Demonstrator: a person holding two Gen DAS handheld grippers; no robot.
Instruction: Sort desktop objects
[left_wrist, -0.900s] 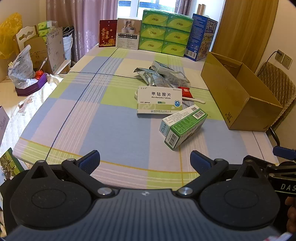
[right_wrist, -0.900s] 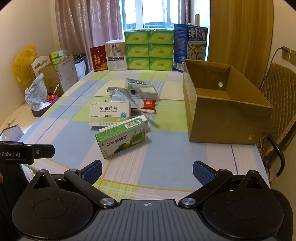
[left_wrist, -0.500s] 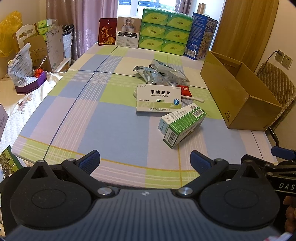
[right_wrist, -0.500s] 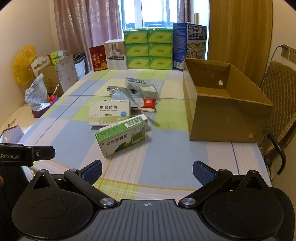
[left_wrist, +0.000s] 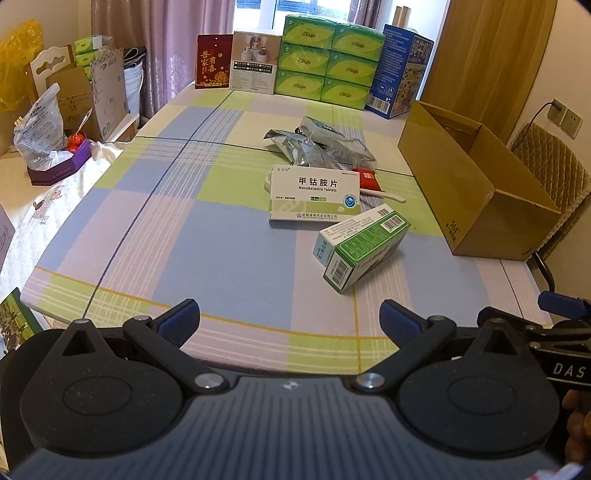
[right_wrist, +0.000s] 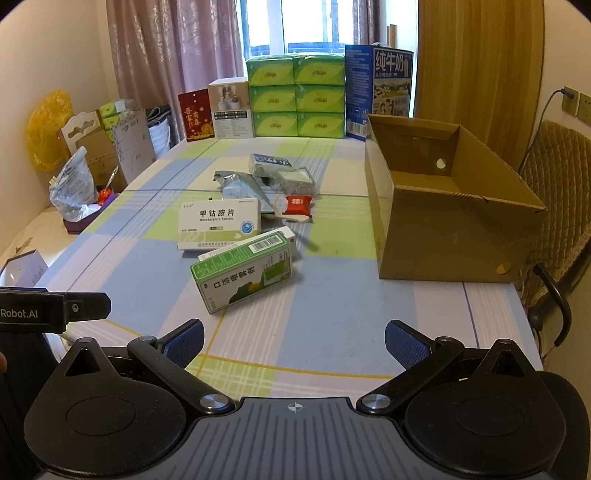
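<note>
A bench under a checked cloth fills a cluttered room, with an open cardboard box set at its right side. No item is held, so the sort is judged to be at its start. The left gripper and right gripper are held over the near edge, jaws spread wide and empty. The green medicine box lies ahead of both, well apart from the jaws, touching the white tablet box. A forward reach is called for next.

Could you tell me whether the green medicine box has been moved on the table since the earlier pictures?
No. The green medicine box still lies tilted just in front of the white tablet box, level with the cardboard box; only the cameras shifted slightly.
</note>
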